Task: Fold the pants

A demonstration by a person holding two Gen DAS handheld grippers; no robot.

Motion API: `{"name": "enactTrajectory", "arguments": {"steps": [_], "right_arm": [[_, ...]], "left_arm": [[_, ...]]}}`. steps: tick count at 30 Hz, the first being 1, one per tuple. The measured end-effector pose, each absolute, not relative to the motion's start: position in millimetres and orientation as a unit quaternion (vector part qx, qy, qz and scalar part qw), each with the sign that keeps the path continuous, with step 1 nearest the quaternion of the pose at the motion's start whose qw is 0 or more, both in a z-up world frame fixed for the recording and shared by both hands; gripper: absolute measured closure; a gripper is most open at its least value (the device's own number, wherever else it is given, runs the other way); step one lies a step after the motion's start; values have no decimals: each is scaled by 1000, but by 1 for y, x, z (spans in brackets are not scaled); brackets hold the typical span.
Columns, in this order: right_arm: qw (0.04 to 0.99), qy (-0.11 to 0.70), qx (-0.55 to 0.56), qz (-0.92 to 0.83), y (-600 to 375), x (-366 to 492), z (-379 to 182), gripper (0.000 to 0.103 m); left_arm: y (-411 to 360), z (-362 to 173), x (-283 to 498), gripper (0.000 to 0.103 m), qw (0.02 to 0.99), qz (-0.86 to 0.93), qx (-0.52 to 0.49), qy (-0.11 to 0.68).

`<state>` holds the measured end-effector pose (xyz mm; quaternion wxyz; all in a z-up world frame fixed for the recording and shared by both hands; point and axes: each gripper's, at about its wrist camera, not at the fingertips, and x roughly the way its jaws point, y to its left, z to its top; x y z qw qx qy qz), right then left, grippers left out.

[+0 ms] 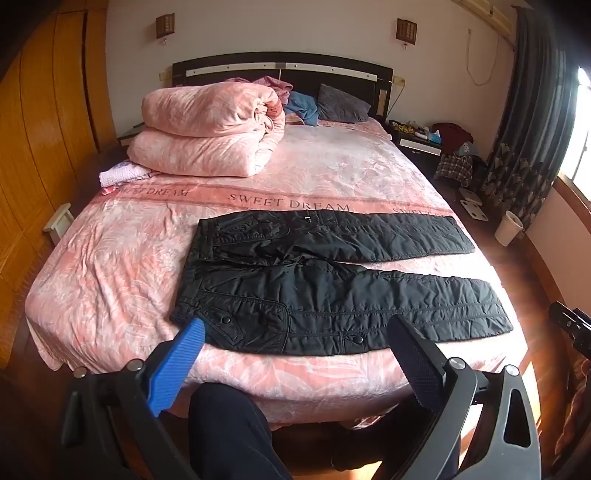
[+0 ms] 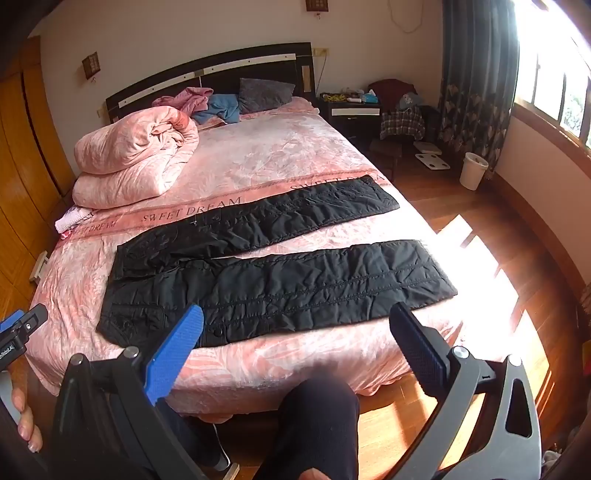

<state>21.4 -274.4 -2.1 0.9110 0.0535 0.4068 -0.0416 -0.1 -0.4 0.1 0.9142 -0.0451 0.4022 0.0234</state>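
pants [image 1: 332, 288]: black, quilted, flat, legs apart | fabric possibly padded | left tool [image 1: 295, 328], right tool [image 2: 295, 325]: released

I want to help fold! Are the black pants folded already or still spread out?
Spread out. The black pants lie flat on the pink bed, both legs apart side by side.

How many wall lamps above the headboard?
2: one wall lamp on the left above the headboard, the other on the right. None seems hidden.

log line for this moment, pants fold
stage: not started | pants: flat on bed, unfolded | left gripper: open, empty | right gripper: open, empty
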Motion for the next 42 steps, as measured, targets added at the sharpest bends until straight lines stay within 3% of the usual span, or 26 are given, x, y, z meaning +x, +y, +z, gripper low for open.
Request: {"name": "enactTrajectory", "arguments": {"steps": [42], "right_arm": [[911, 406, 56, -46, -277, 26, 0, 2]], "left_arm": [[5, 9, 5, 4, 913, 25, -45, 404]]}}
